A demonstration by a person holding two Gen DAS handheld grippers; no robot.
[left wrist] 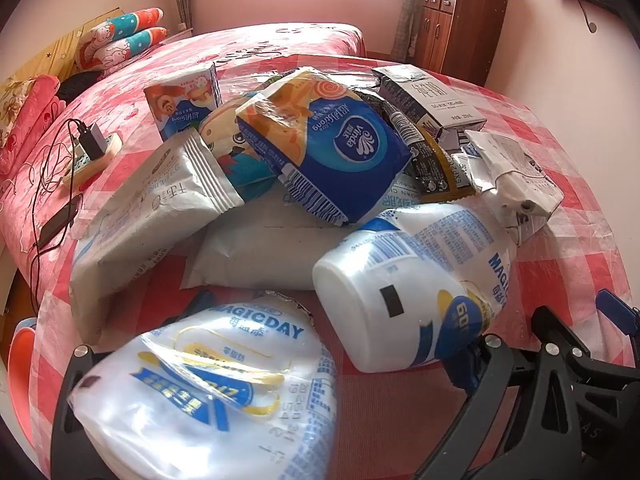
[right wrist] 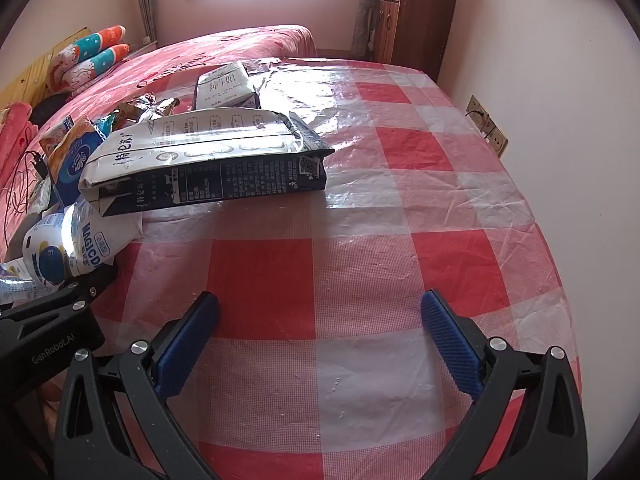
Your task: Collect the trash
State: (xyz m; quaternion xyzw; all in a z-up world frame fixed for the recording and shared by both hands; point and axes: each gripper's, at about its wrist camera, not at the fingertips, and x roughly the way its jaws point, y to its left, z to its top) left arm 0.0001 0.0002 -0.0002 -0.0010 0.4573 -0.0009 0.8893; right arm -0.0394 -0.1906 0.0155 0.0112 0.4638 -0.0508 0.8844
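Our right tongs (right wrist: pixel 319 318) are matte black plastic arms with triangular cut-outs, silver round screws and blue ribbed pads (right wrist: pixel 452 344). Our left tongs (left wrist: pixel 256 364) share that black frame, and their housing reads "GenRobot.AI" in pale letters.

Two MAGICDAY bottles (left wrist: pixel 404 292) are counted at lower centre of the left wrist view, two Vinda tissue packs (left wrist: pixel 324 148) at upper centre, and two milk cartons (right wrist: pixel 212 164) at upper left of the right wrist view.

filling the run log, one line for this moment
left claw: shut on MAGICDAY pouch | right claw: open, empty | trash pile: on table
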